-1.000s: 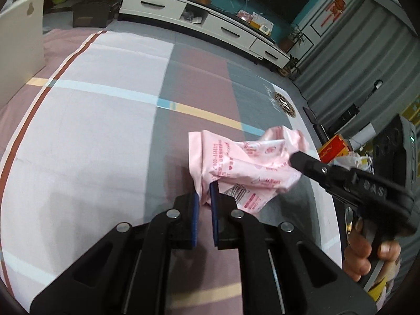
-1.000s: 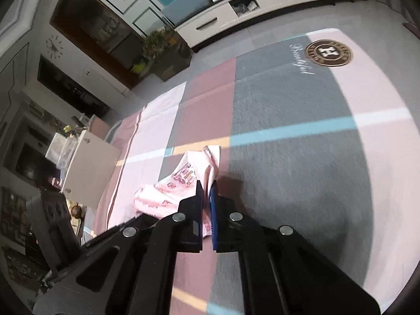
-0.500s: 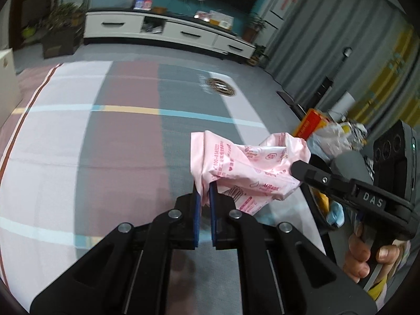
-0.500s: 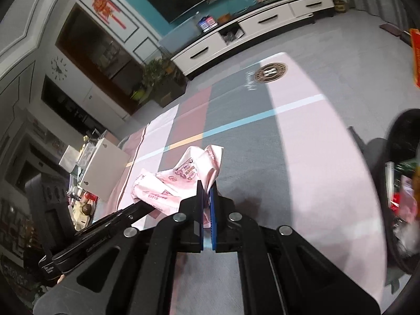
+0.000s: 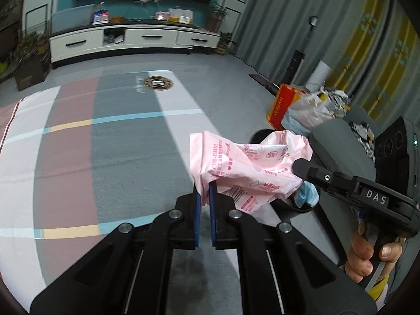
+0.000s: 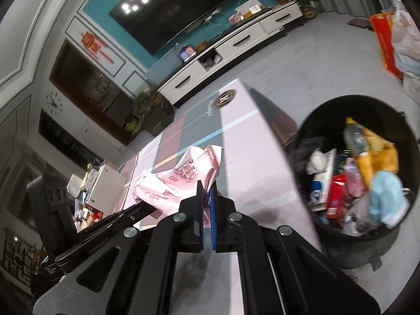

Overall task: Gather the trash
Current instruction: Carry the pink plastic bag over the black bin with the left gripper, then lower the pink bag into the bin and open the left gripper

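The crumpled pink plastic wrapper printed with red text (image 5: 246,168) hangs in the air above the edge of the pink, grey and white checked cloth surface (image 5: 118,141), and both tools have hold of it: the left gripper (image 5: 205,191) has its blue-padded fingers (image 5: 213,199) drawn narrow on one bunched edge, and the right gripper (image 6: 206,197) has its own fingers (image 6: 214,202) pinched close on the opposite edge. The round black trash bin (image 6: 328,110) stands on the grey floor just beside the cloth's edge, already heaped with mixed rubbish, and the wrapper is not yet over its mouth. The main risk, as I judge it, is in the release: the film is light and limp, so if one gripper lets go before the other, it may swing, cling to a pad, or flutter down onto the cloth or floor instead of the bin. Pulling the two grips apart could also tear the thin plastic or slip it out of one pinch. Since the bin is so full, a piece dropped on the heap might slide off the top. By count: one pink wrapper, two grippers, one black bin, and one person's hand (image 5: 367,260) visible on the right gripper's handle; the bin's contents are too blurred to count.
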Action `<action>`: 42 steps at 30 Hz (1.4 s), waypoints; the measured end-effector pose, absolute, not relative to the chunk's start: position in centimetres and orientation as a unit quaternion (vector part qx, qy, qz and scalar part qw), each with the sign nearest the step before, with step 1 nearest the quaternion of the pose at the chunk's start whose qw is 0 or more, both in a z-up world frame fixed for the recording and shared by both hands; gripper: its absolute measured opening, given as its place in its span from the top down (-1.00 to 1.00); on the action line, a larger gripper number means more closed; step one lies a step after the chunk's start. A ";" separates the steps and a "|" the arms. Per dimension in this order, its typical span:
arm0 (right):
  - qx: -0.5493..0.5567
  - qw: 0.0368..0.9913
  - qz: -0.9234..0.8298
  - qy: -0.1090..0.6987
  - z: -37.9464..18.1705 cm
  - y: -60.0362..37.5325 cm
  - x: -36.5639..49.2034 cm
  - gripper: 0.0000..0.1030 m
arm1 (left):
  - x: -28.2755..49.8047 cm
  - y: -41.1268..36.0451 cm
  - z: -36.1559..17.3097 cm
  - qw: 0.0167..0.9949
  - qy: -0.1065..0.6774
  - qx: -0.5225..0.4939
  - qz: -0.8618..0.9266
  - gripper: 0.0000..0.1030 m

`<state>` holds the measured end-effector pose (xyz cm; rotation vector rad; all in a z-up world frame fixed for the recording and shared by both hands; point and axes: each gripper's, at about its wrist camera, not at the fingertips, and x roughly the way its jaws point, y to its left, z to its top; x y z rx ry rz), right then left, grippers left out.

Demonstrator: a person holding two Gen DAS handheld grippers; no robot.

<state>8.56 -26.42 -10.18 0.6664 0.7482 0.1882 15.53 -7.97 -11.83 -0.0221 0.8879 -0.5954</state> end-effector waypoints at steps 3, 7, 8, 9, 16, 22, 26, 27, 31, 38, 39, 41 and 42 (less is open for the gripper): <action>0.307 0.881 0.073 0.353 -10.1 -27.7 7.4 0.91 | 15.0 -10.0 -11.8 0.858 0.423 0.005 -0.292 0.87; 0.308 0.883 0.059 0.348 -10.4 -29.9 6.1 0.91 | 14.6 -12.1 -11.8 0.853 0.424 0.016 -0.302 0.87; 0.309 0.884 0.056 0.347 -10.5 -30.4 5.9 0.91 | 14.5 -12.8 -11.8 0.852 0.425 0.020 -0.304 0.86; 0.309 0.885 0.052 0.345 -10.6 -30.7 5.7 0.91 | 14.3 -13.5 -11.7 0.852 0.424 0.025 -0.306 0.87; 0.322 0.887 0.025 0.331 -10.8 -34.1 4.1 0.91 | 13.9 -17.8 -11.7 0.844 0.425 0.043 -0.324 0.87; 0.335 0.886 -0.006 0.320 -11.3 -37.2 3.0 0.91 | 14.1 -22.1 -12.1 0.837 0.426 0.057 -0.339 0.86; 0.328 0.888 -0.033 0.322 -12.0 -38.7 2.8 0.91 | 14.7 -24.9 -13.2 0.830 0.436 0.065 -0.341 0.86; 0.326 0.887 -0.041 0.324 -12.3 -39.1 2.9 0.91 | 14.9 -25.5 -13.6 0.829 0.440 0.068 -0.340 0.86; 0.332 0.881 -0.055 0.331 -13.3 -40.5 3.3 0.91 | 15.7 -27.3 -14.7 0.824 0.450 0.078 -0.334 0.86; 0.338 0.871 -0.066 0.350 -14.9 -41.0 4.4 0.91 | 16.9 -28.8 -16.3 0.822 0.464 0.097 -0.316 0.86; 0.339 0.870 -0.066 0.353 -15.1 -41.0 4.7 0.91 | 17.2 -29.0 -16.7 0.821 0.468 0.099 -0.312 0.86; 0.342 0.866 -0.066 0.359 -15.5 -41.0 5.0 0.91 | 17.4 -29.1 -17.0 0.820 0.472 0.105 -0.306 0.86; 0.342 0.865 -0.067 0.362 -15.7 -41.0 5.2 0.91 | 17.4 -29.2 -17.1 0.820 0.473 0.109 -0.304 0.86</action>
